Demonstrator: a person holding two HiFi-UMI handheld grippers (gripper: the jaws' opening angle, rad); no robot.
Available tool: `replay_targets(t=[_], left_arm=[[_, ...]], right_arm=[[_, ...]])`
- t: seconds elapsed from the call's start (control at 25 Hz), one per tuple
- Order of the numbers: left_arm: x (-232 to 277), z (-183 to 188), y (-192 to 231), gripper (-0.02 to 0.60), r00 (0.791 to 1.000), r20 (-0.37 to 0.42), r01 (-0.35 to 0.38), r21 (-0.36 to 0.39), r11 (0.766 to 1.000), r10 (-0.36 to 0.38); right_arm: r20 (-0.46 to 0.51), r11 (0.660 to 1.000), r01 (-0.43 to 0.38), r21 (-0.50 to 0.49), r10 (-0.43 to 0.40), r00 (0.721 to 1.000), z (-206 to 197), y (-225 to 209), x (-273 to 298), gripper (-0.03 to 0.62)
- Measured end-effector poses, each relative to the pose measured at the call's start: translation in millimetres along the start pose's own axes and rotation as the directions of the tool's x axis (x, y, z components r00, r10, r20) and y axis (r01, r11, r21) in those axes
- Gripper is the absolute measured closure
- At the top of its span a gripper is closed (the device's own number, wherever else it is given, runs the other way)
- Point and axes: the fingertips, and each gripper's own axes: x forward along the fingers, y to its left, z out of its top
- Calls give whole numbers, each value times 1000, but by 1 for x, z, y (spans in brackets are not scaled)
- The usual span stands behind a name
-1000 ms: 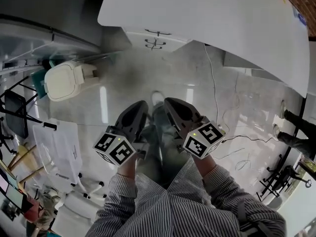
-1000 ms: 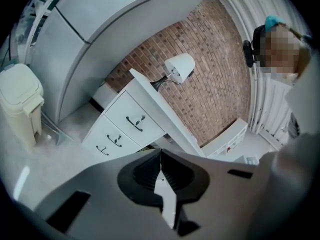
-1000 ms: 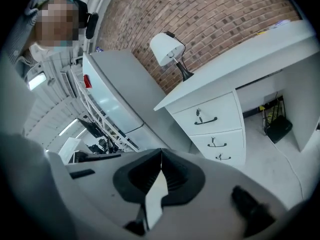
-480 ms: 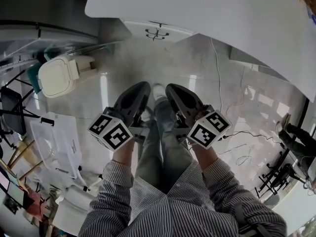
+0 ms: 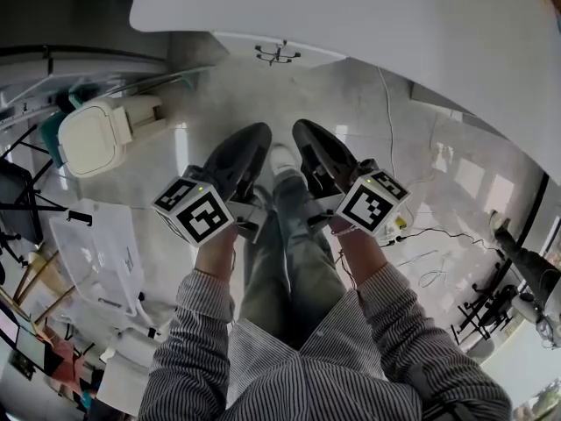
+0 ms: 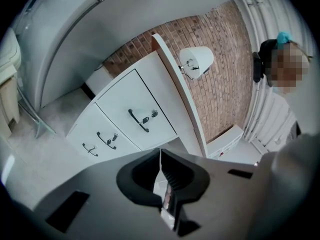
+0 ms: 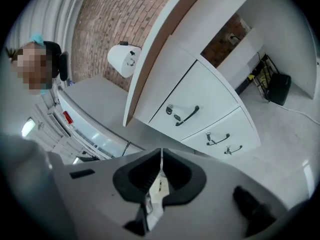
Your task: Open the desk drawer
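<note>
Drawers (image 5: 277, 53) mostly hid. under desk (image 5: 351, 24)

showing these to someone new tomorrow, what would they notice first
First the two dark grey grippers with black-and-white marker cubes, left gripper and right gripper, side by side at the centre of the head view, both with jaws together and empty. Beyond them, under the curved white desk top, stands the white three-drawer unit with black bar handles, all drawers shut.

No words, numbers or brand marks can be read in any view. The left cube (image 5: 195, 216) and the right cube (image 5: 373, 203), one on each gripper, bear only black-and-white square patterns, not letters or digits.
</note>
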Motion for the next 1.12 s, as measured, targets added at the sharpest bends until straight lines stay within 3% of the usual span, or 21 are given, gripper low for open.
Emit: replay_targets(t=[0.16, 0.48, 0.6, 0.84, 1.0, 1.12], left_arm=[[15, 8, 10, 566, 999, 8, 38, -53, 998, -37], [34, 19, 32, 565, 1000, -9, -9, -29, 1000, 9], [40, 27, 35, 565, 1000, 18, 2, -51, 999, -1], [63, 44, 51, 563, 997, 74, 16, -109, 994, -8], [78, 49, 60, 476, 997, 74, 40, -146, 988, -30], [90, 55, 67, 474, 996, 84, 56, -164, 985, -43]], right_arm=[[25, 996, -33, 86, 31, 999, 5, -12, 18, 576], [102, 985, -44, 165, 27, 994, 16, -27, 33, 574], [122, 982, -49, 183, 26, 992, 22, -34, 39, 506], [170, 972, -36, 234, -5, 985, 43, -58, 56, 485], [201, 962, -36, 271, -20, 979, 52, -72, 66, 474], [239, 951, -49, 304, -27, 971, 58, -82, 72, 467]])
